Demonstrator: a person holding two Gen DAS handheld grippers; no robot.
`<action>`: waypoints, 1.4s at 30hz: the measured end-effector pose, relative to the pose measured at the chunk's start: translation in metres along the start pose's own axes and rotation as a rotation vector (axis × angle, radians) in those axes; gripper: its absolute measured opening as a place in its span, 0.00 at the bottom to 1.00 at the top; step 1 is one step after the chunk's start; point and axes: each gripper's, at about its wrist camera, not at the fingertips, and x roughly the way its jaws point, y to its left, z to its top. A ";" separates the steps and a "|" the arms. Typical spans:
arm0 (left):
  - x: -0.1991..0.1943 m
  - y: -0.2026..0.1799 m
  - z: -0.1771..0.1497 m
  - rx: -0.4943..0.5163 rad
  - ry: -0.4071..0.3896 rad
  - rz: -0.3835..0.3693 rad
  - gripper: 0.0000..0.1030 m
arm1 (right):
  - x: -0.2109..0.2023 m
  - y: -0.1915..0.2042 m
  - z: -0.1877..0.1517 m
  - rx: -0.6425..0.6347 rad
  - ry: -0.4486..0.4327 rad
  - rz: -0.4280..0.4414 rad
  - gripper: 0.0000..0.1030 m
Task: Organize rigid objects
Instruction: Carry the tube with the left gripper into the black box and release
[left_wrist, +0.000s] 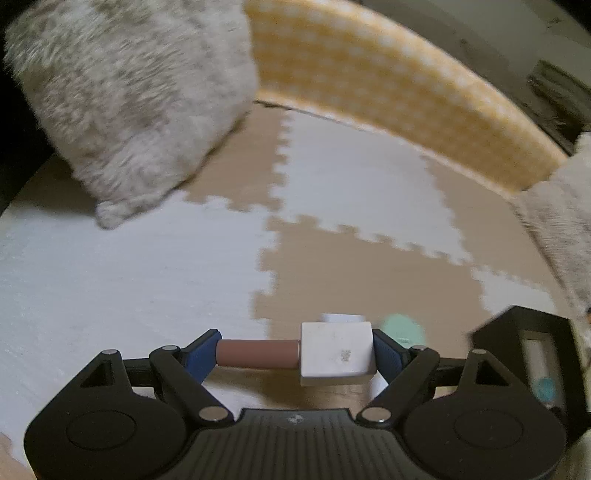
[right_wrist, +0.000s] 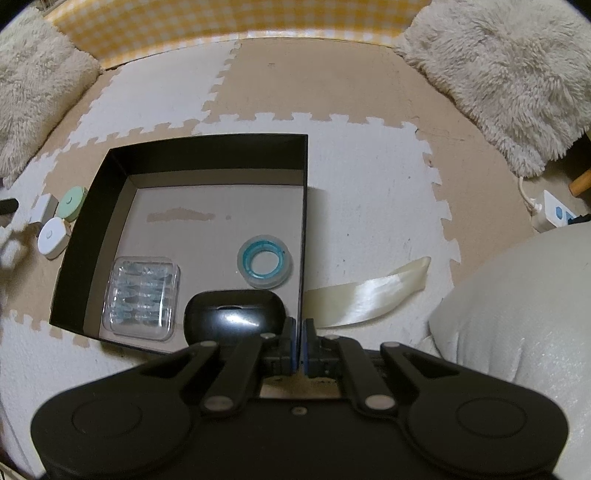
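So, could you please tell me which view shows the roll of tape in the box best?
The right wrist view: the tape roll lies fully visible on the box floor. The left wrist view catches only a blurred glimpse of it at the frame edge.

My left view is smeared with motion blur, worst on the fluffy cushion (left_wrist: 122, 103) far left. My right view is sharp, in dim, warm indoor light, with glare on the black case (right_wrist: 236, 314). Both views curve and darken at the corners.
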 end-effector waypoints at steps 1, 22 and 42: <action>-0.004 -0.007 -0.001 0.006 -0.003 -0.015 0.83 | 0.000 -0.001 0.000 0.001 0.001 0.002 0.03; -0.012 -0.219 -0.038 0.115 0.029 -0.336 0.83 | 0.001 -0.003 0.000 -0.010 0.001 0.029 0.03; 0.090 -0.302 -0.045 0.037 0.070 -0.206 0.83 | 0.001 -0.001 0.001 -0.026 -0.004 0.028 0.04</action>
